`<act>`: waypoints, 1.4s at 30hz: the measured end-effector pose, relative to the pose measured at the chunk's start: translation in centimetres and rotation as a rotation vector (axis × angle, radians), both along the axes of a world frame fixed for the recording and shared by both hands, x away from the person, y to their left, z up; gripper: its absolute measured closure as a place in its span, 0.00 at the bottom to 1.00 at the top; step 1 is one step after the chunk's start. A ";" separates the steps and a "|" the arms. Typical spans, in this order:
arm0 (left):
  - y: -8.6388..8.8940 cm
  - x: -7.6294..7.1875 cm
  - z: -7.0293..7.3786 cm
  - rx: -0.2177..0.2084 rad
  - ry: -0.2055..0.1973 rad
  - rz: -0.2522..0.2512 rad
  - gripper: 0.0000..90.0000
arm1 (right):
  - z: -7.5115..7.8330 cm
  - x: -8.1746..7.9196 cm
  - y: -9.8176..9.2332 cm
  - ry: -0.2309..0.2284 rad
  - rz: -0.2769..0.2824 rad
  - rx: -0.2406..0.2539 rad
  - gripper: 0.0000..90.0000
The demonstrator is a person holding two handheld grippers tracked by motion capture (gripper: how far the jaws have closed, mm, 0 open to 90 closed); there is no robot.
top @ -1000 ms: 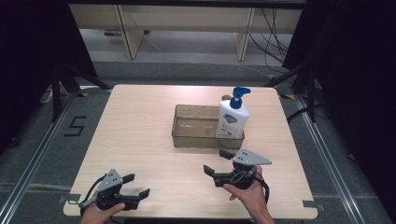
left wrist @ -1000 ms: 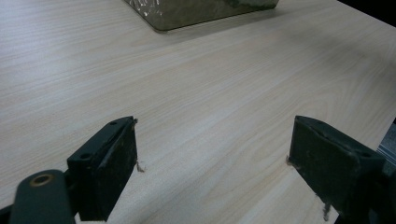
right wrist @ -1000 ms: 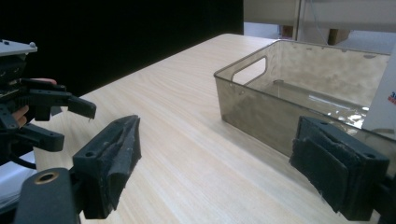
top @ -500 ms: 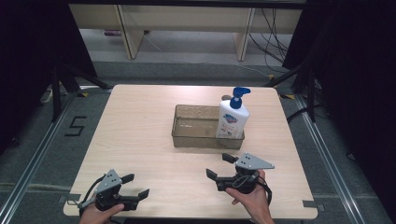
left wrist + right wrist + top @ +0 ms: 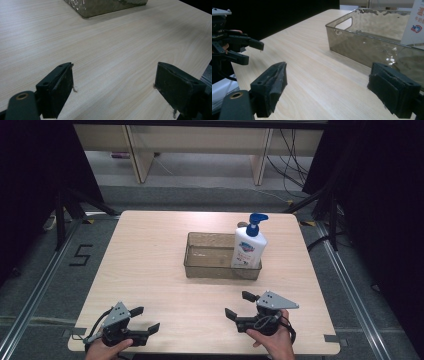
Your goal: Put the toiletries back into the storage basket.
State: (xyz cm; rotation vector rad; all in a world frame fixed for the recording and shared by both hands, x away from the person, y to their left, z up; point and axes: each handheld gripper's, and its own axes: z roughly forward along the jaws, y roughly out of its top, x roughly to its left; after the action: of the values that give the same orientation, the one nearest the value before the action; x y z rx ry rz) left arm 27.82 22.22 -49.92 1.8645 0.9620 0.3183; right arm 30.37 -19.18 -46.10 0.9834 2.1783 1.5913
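Behind the pump bottle (image 5: 248, 247), standing inside the clear tray (image 5: 200, 265), something small is peeking out, unidentifiable. Left gripper (image 5: 144, 320) and right gripper (image 5: 240, 305) are gaping wide, holding nothing, near the table's (image 5: 150, 245) front edge.

High view overhead, far; gripper views low, near, sharing bin (image 5: 222, 263).

A black "5" (image 5: 81, 255) is marked on the floor left of the tabletop. The bottle's (image 5: 248, 247) label print is too small to read.
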 end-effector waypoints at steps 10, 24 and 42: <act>0.0 0.0 0.0 -0.001 0.000 0.004 0.16 | -0.5 -1.0 -0.6 0.018 -0.014 -0.007 0.17; 0.0 0.0 -0.1 -0.001 0.002 0.004 0.16 | -1.2 -2.3 -1.7 0.061 -0.043 -0.037 0.17; -0.1 0.0 0.0 0.001 0.006 0.016 0.16 | -1.8 -4.2 -2.5 0.087 -0.051 -0.088 0.17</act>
State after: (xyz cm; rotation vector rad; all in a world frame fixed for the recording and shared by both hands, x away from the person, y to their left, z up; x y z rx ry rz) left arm 27.78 22.13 -49.96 1.8607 0.9813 0.3227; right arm 26.12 -21.66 -47.94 1.0907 2.2404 1.4429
